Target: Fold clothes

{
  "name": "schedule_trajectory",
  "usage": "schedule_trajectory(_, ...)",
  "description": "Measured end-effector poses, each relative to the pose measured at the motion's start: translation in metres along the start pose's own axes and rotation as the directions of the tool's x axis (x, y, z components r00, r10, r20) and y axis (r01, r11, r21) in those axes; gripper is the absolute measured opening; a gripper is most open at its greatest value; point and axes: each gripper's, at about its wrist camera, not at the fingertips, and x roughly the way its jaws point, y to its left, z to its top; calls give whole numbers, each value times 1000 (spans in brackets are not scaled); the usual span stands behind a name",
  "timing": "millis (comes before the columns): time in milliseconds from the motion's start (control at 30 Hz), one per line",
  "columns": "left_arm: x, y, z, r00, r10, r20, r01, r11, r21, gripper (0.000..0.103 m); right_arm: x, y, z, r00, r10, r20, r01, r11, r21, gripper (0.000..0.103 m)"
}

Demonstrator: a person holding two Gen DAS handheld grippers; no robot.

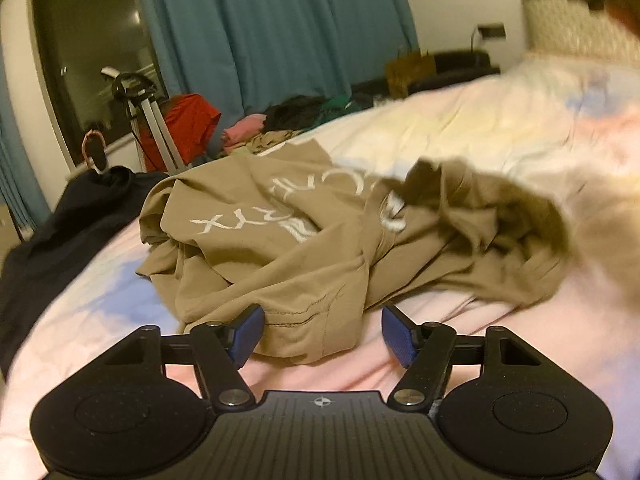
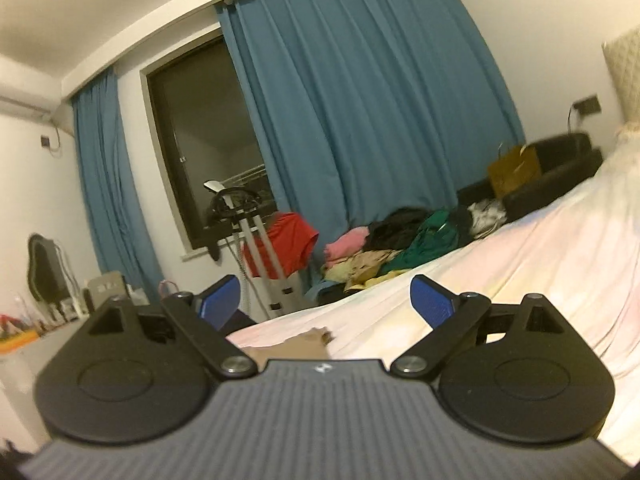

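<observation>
We see a bed [image 1: 460, 128] covered by a pale sheet in washed-out pink, yellow and blue patches, rumpled in soft folds. On it lies the tan T-shirt [image 1: 304, 232], crumpled in a heap with white lettering showing upside down across its chest. A dark garment [image 1: 60, 232] drapes over the bed's left edge, just beside the shirt.

Our left tool [image 1: 322, 330] sits low over the sheet with its blue pads [image 1: 250, 330] spread apart; the shirt's hem lies between them, the left pad right at the cloth, the right pad clear of it, so nothing is clamped. Our right tool [image 2: 324, 304] points level across the room, its jaws wide apart and holding nothing, with only a scrap of the tan shirt showing beneath it.

Beyond the bed, teal curtains [image 2: 360, 120] hang on both sides of a dark window [image 2: 208, 140]. Under the window stands a metal stand [image 2: 256, 248] with a red cloth [image 2: 288, 244] beside it. A pile of mixed clothes [image 2: 400, 240], pink, black, green and yellow, lies along the far side of the bed. Farther right, a brown paper bag [image 2: 516, 170] stands against something black. A quilted cream headboard [image 2: 624, 76] rises at the right edge.
</observation>
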Motion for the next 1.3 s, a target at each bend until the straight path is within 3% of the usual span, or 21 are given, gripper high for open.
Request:
schedule_trajectory(33,4,3,0,1000,12,-15,-12,1000,-6,54,0,0,-1,1000,-4,3,4,1000,13,94)
schedule_trajectory(100,13,8,1,998,34,-43,-35,999,-17,17,1,-3,-6,1000,8,-2,-8,999,46,95)
schedule_trajectory(133,9,17,3,999,29,-24,-31,998,-61,12,0,-5,-8,1000,19,-7,-18,998,65,94)
schedule_trajectory(233,-7,43,16,999,30,39,-22,984,-179,8,4,-10,-11,997,62,-54,-55,991,118,94)
schedule_trajectory(300,-19,60,28,997,24,77,-5,969,-246,7,5,-3,-11,993,91,-70,-84,992,94,94)
schedule_trajectory(400,-32,81,46,994,-19,109,49,958,-283,7,1,16,-12,993,101,-67,-101,995,2,94)
schedule_trajectory(533,-38,99,57,988,-56,144,96,953,-287,7,-5,29,-15,988,140,-67,-141,990,-2,93)
schedule_trajectory(633,-39,111,54,981,-77,181,136,931,-339,7,-5,38,-23,994,72,-80,-74,997,-19,93)
schedule_trajectory(733,-37,123,47,972,-93,216,176,897,-405,7,-13,39,-40,995,72,-67,-69,996,54,94)
schedule_trajectory(800,-35,127,43,968,-99,230,191,884,-426,7,-9,42,-47,991,69,-112,-59,994,93,94)
schedule_trajectory(900,-36,130,40,964,-102,245,203,879,-432,7,2,62,-61,977,15,-211,-15,1000,1,93)
schedule_trajectory(1000,-37,134,38,963,-98,252,206,869,-450,7,8,81,-77,964,-62,-257,25,989,-145,90)
schedule_trajectory(1033,-38,135,37,964,-92,251,203,864,-461,7,9,86,-82,959,-89,-269,39,982,-186,83)
schedule_trajectory(1067,-39,137,36,964,-87,250,200,859,-472,7,11,89,-86,951,-124,-284,62,974,-216,69)
schedule_trajectory(1100,-40,138,35,965,-81,249,196,853,-483,7,13,90,-90,942,-158,-297,88,968,-235,67)
schedule_trajectory(1200,-43,141,33,968,-64,242,181,846,-501,7,16,83,-95,913,-229,-339,174,967,-185,67)
schedule_trajectory(1300,-47,141,33,970,-39,238,160,843,-513,7,19,76,-96,882,-220,-416,187,975,-120,67)
